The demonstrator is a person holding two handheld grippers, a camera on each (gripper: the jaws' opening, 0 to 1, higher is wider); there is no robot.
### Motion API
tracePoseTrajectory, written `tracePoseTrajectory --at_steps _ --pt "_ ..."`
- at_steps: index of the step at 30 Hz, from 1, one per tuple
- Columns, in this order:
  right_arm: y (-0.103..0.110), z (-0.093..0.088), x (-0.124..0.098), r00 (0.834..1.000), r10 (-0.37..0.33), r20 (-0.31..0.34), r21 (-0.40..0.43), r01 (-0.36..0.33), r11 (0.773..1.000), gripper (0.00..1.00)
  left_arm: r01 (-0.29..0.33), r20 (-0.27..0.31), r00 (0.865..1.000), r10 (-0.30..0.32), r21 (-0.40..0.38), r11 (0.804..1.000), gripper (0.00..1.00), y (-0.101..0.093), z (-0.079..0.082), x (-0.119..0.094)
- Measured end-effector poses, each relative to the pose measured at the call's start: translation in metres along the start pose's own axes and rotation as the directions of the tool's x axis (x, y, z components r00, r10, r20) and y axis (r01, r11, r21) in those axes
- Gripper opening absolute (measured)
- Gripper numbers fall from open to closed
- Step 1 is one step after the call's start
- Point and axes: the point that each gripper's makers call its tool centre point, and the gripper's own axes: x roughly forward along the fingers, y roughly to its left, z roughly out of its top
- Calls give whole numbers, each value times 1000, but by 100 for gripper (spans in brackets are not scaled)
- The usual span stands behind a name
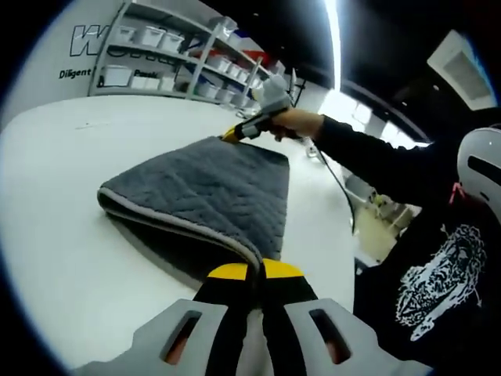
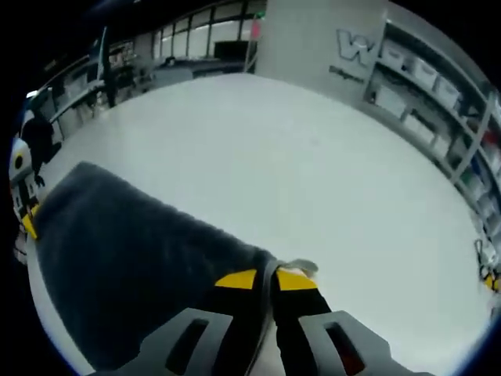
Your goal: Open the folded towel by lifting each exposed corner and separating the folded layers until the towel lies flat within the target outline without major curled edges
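Left gripper view showed the grey towel folded in layers on the white table, its pale-trimmed near corner pinched between the closed yellow-tipped jaws of the left gripper. At the towel's far corner the right gripper, held in a hand, had its tip at the cloth edge; whether those jaws were together was too small to tell there. Right gripper view settled it: the right gripper was clamped on a towel corner, the pale trim just peeking past the yellow tips. From that side the towel spread away dark and blurred toward the left gripper, which was cut off at the picture's edge. No target outline could be made out on the table. A dark sleeve ran back to a black printed shirt. Behind the table stood shelves of white bins against a wall with partly hidden lettering, and bright windows lay further off.
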Motion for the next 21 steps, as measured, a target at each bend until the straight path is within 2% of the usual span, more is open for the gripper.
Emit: tracePoseTrajectory --at_steps 14,21 --pt "8 9 8 1000 -6 -29 -55 4 998 3 -5 8 1000 5 37 999 1 -10 -1 2" --pt "10 17 13 999 -12 -30 -83 10 996 3 -2 7 1000 1 68 998 1 -21 0 6"
